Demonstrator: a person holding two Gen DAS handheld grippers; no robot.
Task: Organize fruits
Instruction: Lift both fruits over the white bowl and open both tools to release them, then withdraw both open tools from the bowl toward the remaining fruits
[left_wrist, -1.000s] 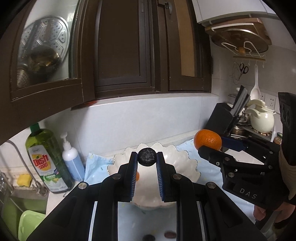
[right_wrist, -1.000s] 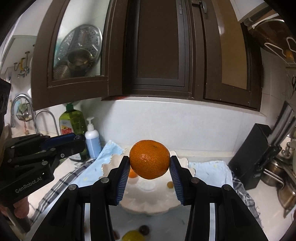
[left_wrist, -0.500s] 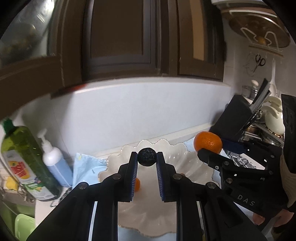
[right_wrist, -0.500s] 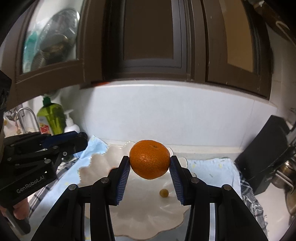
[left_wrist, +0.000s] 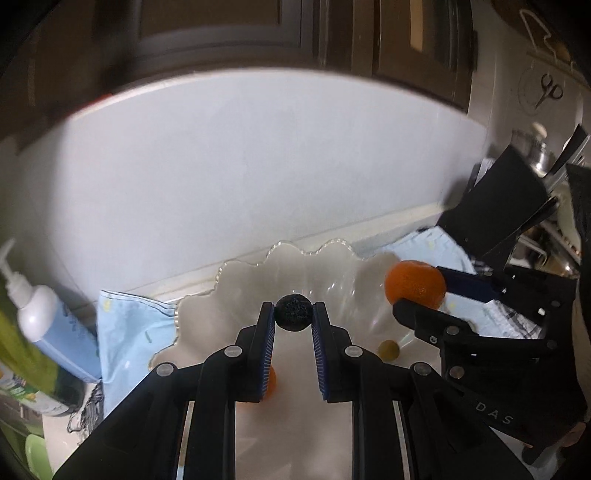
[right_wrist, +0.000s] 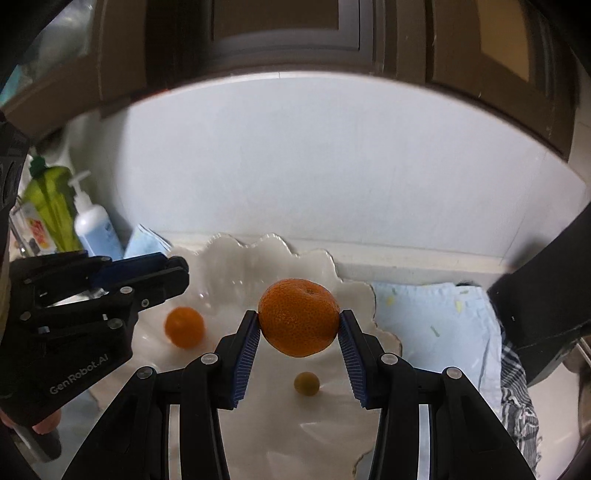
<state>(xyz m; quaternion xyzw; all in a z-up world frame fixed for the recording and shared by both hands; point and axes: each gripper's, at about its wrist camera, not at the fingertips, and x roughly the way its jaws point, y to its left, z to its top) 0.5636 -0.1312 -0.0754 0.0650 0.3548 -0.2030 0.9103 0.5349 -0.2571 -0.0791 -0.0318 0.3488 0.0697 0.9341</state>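
Left gripper (left_wrist: 293, 320), middle of the left wrist view: pinched tight on a small dark round fruit (left_wrist: 293, 312) right at the fingertips. Right gripper (right_wrist: 299, 325), middle of the right wrist view: closed on a tangerine (right_wrist: 299, 317), one blue pad on each side. Both held over the white wavy-edged plate (right_wrist: 258, 247).

Best done slowly now. Bring each fruit down low over a bare spot on the plate. Open the claw only a little, close to the plate, so nothing rolls away. Put the tangerine away from the small tangerine (right_wrist: 184, 326) at left of centre and the little yellow-green fruit (right_wrist: 306, 383) at lower centre. Keep the two claws apart, since both crowd the same plate. Likely to roll: the small dark fruit, being so round.

Under the plate: a light blue cloth (right_wrist: 432, 314), on a pale counter. Upper half of both views: a white wall, then dark brown cupboards (right_wrist: 280, 29). At left: a green dish soap bottle (right_wrist: 50, 210) and a blue pump bottle (right_wrist: 94, 225). At right in the left wrist view: a black knife block (left_wrist: 498, 206). Edges blurry.
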